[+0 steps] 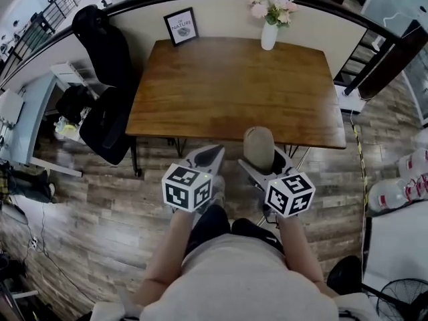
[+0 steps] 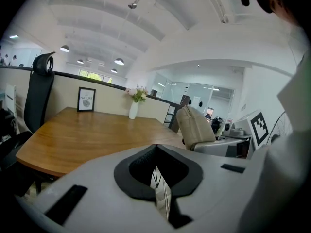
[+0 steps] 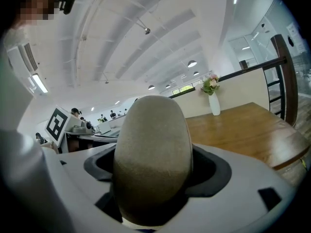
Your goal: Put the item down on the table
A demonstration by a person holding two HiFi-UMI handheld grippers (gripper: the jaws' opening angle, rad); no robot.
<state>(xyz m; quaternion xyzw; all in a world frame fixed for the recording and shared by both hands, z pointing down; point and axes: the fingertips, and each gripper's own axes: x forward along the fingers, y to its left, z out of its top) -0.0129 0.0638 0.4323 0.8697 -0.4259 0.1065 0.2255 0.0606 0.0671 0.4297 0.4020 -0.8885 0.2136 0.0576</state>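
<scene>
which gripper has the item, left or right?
The right gripper: its jaws clamp a beige oval item. The left gripper has its jaws together with nothing between them.

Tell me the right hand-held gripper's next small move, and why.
Probably carry the right hand-held gripper forward over the wooden table: it is shut on the beige item, held only at the table's near edge, with bare wood ahead.
</scene>
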